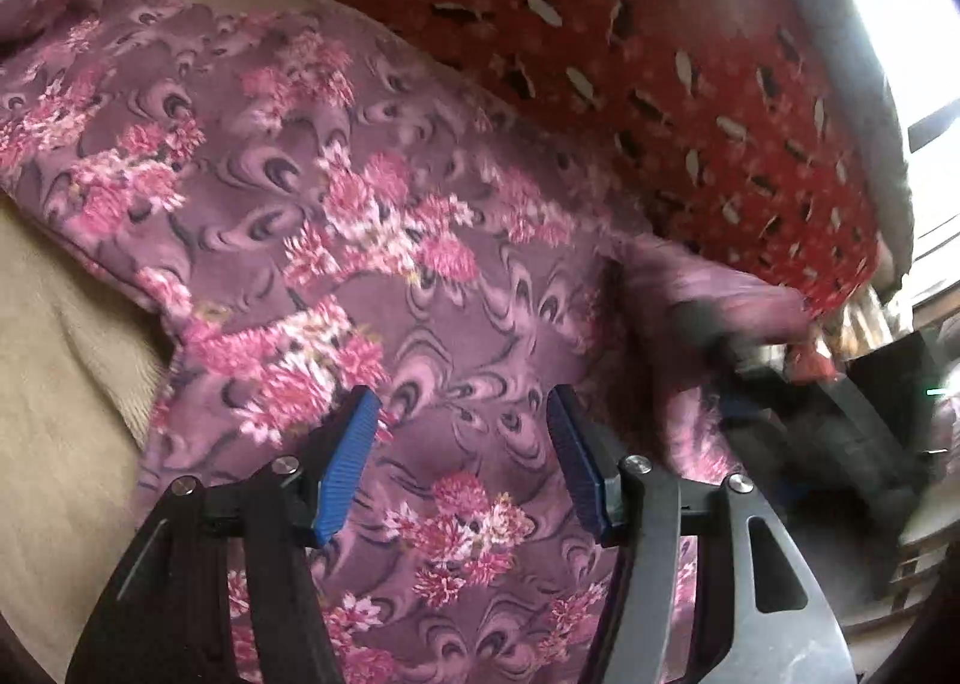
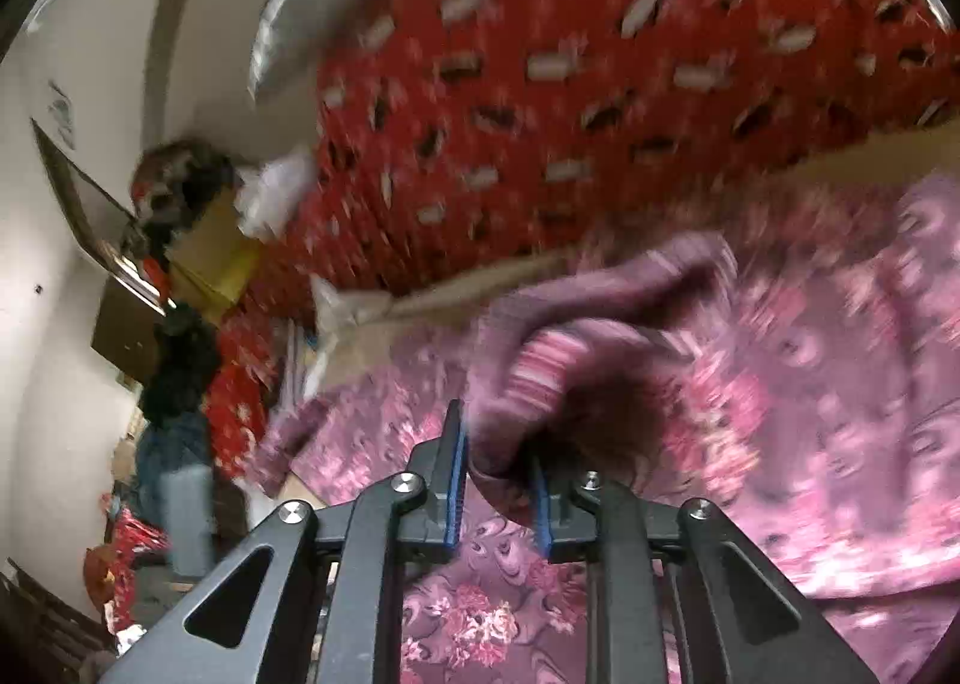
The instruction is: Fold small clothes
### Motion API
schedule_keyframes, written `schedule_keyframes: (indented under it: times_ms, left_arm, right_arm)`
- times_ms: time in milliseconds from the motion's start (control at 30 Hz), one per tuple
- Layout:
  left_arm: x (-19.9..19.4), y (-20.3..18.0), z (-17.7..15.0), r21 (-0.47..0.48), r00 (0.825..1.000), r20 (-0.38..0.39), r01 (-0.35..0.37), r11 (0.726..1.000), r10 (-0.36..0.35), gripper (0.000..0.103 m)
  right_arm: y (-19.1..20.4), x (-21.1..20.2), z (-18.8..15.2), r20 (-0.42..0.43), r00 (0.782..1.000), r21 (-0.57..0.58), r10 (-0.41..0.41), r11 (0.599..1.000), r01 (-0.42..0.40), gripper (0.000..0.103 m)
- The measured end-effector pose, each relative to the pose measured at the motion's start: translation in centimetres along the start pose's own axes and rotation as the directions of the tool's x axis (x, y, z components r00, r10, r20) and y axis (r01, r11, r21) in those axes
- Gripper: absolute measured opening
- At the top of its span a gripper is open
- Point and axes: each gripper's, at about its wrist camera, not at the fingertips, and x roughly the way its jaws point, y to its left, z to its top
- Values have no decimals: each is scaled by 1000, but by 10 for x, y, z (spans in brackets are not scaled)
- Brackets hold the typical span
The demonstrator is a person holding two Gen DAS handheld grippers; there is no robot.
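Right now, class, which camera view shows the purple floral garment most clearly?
The left wrist view: the purple floral garment lies spread and mostly sharp, its pink flowers readable. The right wrist view shows it blurred, with a fold bunched between the right tongs.

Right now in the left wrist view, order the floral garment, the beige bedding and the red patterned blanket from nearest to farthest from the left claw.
1. Floral garment: directly under and between the left claw's open fingers.
2. Beige bedding: off to the left, beside the garment's edge.
3. Red patterned blanket: beyond the garment, upper right.
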Motion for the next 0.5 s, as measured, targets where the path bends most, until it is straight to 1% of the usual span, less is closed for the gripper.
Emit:
schedule_keyframes:
  times_ms: [33, 67, 100, 133, 167, 200, 267, 333, 367, 400, 433, 467, 500]
  left_arm:
    - [-1, 2, 1, -4, 1000, 6, 14, 1000, -14, 57]
    - [-2, 3, 1, -7, 1000, 10, 25, 1000, -25, 57]
    - [-1, 4, 1, -9, 999, 11, 38, 999, -38, 57]
    - [0, 4, 1, -6, 999, 10, 46, 999, -46, 58]
    - [4, -1, 1, 0, 999, 7, 51, 999, -51, 58]
    - [9, -7, 1, 13, 999, -1, 54, 998, -54, 58]
    - [19, -18, 0, 38, 998, -14, 56, 998, -55, 57]
    - [28, -32, -5, 75, 998, -30, 62, 995, -60, 59]
    - [31, -38, -7, 88, 998, -33, 59, 994, -56, 62]
    - [35, -45, -11, 113, 999, -33, 45, 993, -42, 62]
    - [38, -55, -15, 150, 1000, -26, 15, 989, -12, 62]
    - [41, -67, -19, 201, 999, -8, -37, 979, 39, 63]
    - [45, -75, -22, 232, 996, 11, -84, 969, 83, 65]
  right_arm:
    - [-4, 12, -5, -39, 999, 21, -7, 1000, 8, 25]
    - [-11, 25, -12, -104, 995, 54, -6, 998, 12, 28]
    - [-14, 31, -17, -138, 990, 72, -9, 997, 19, 28]
    - [-19, 31, -23, -147, 989, 81, -10, 996, 23, 28]
    - [-23, 23, -27, -131, 991, 80, 2, 997, 9, 26]
    - [-26, 15, -29, -120, 993, 80, 10, 997, 0, 26]
    - [-33, -10, -31, -80, 997, 77, 16, 997, -10, 34]
    - [-40, -35, -33, -47, 999, 67, 8, 998, -5, 40]
    - [-44, -43, -33, -37, 999, 67, 5, 998, -2, 40]
    - [-51, -55, -35, -24, 1000, 70, -1, 998, 2, 40]
    - [-56, -64, -36, -15, 1000, 74, -11, 997, 12, 40]
    - [-66, -76, -39, -6, 1000, 83, -26, 996, 27, 41]
    - [-74, -84, -42, -2, 999, 95, -34, 995, 34, 41]
